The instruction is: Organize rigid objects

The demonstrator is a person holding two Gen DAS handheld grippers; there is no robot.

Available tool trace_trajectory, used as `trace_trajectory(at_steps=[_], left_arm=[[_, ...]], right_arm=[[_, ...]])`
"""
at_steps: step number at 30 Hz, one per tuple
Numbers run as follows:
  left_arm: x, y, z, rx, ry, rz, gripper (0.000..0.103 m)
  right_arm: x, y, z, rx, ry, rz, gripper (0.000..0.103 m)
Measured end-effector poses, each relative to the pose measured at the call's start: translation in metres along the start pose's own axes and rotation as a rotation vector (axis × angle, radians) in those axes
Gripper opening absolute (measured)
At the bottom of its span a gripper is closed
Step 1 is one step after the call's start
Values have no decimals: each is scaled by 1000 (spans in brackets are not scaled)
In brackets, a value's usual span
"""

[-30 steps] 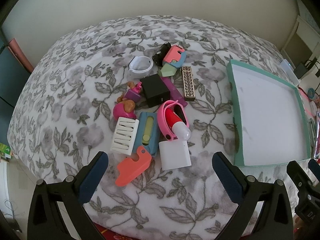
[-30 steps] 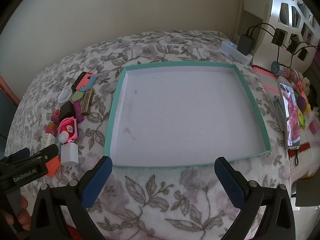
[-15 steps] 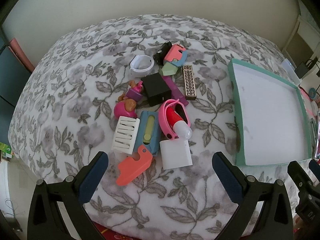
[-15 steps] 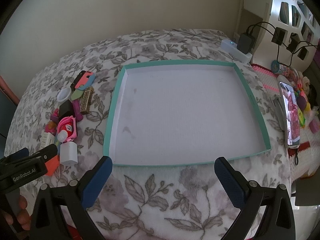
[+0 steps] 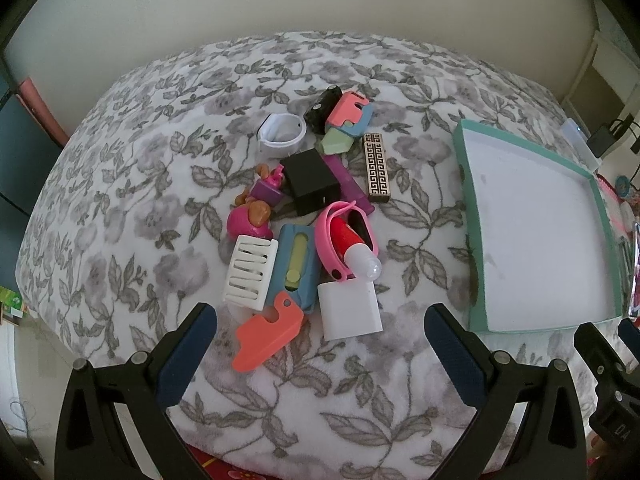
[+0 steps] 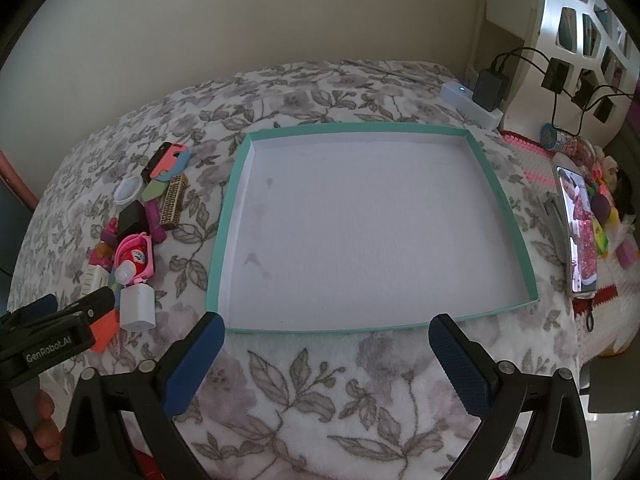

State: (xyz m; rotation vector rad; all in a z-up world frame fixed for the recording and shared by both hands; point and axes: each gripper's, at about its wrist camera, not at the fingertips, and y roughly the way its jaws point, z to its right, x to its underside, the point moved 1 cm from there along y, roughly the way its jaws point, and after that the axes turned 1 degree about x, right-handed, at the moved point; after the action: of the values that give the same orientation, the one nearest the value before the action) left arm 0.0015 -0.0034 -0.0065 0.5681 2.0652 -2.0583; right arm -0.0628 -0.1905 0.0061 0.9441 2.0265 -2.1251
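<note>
A heap of small rigid objects lies on the floral blanket (image 5: 120, 220): a white box (image 5: 349, 309), a coral piece (image 5: 269, 334), a white slotted block (image 5: 249, 271), a pink band around a red tube (image 5: 346, 236), a black cube (image 5: 312, 186), a patterned bar (image 5: 377, 167) and a white ring (image 5: 282, 133). The teal-rimmed white tray (image 6: 232, 196) stands empty to the right of the heap. My left gripper (image 5: 320, 332) is open, just short of the white box and coral piece. My right gripper (image 6: 326, 344) is open and empty at the tray's near edge.
A phone (image 6: 580, 232), toys and chargers (image 6: 488, 90) lie beyond the tray's right side. The blanket's edge drops off at the left and front. The left gripper's body (image 6: 52, 332) shows at the right wrist view's lower left.
Both grippers have drifted slightly; the heap sits a little higher in the left view. Nothing was gripped or moved.
</note>
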Motion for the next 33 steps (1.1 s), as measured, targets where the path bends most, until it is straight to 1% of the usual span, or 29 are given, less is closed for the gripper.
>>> trace_trajectory(at_steps=[25, 27, 29, 31, 33], left_arm=[[-1, -1, 2, 1, 2, -1, 103], [-4, -3, -4, 17, -28, 11, 103], [-8, -8, -18, 44, -97, 45, 103], [-11, -13, -36, 55, -178, 86, 103], [-13, -16, -51, 63, -239, 116, 103]], right_arm=[[2, 3, -5, 2, -17, -15, 103], [1, 2, -6, -1, -21, -7, 103], [-1, -3, -10, -19, -31, 23, 103], [-4, -10, -18, -44, -50, 77, 103], [-10, -21, -28, -76, -71, 157, 103]])
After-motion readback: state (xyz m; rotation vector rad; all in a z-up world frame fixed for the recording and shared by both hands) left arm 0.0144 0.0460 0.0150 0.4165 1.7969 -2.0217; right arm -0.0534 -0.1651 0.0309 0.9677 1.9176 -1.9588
